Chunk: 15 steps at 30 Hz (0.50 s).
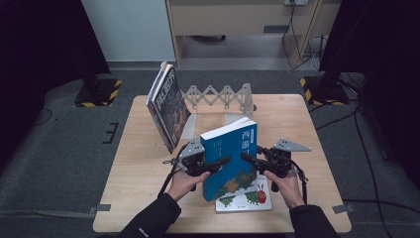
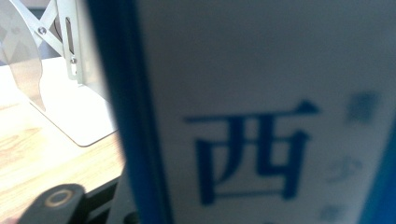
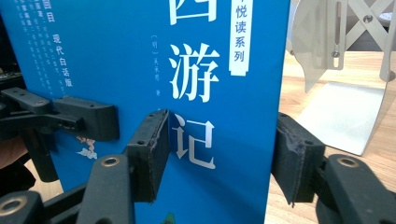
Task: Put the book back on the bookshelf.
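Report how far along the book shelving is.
Done: two books lean at the expanding metal rack's left end. In hand: the blue book is upright, clamped by the right gripper and touched by the left gripper. Left: racking it, then the picture book lying flat.

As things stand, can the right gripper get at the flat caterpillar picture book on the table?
Probably not yet. The right gripper is shut on the blue book, which stands upright on the picture book and covers much of it. Only the near right corner lies free.
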Available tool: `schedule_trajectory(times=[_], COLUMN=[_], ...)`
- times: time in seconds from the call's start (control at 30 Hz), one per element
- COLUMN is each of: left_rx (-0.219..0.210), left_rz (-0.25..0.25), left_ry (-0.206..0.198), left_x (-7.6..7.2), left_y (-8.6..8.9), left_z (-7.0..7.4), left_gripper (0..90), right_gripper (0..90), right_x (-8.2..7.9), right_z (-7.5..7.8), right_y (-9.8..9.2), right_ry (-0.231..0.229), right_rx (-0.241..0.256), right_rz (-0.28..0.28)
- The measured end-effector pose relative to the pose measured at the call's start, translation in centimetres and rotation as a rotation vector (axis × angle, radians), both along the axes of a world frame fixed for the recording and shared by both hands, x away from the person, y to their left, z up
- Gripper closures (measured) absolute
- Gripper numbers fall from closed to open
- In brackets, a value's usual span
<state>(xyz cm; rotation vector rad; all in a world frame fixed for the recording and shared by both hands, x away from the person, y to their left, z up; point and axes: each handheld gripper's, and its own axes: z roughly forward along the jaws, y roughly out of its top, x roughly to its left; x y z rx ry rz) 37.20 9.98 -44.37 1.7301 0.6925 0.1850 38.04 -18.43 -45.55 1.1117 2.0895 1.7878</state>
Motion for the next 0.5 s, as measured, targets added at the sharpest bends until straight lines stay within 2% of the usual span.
schedule_trajectory(times=[0.13,0.4,0.5], left_rx=[-0.007,-0.028,-0.042], left_rz=[0.002,0.008,0.019], left_ry=[0.020,0.100,0.144], left_x=[-0.05,0.19,0.34], left_y=[0.01,0.39,0.68], left_z=[0.20,0.70,0.79], left_gripper=[59.8,60.7,60.9], right_gripper=[42.7,36.3,34.7], right_x=[0.04,0.21,0.19], right_z=[-0.03,-0.12,0.00], right_y=[-0.01,-0.12,-0.63], right_ry=[0.002,0.017,0.018], right_rx=[0.005,0.032,0.045], right_rz=[0.000,0.012,0.003])
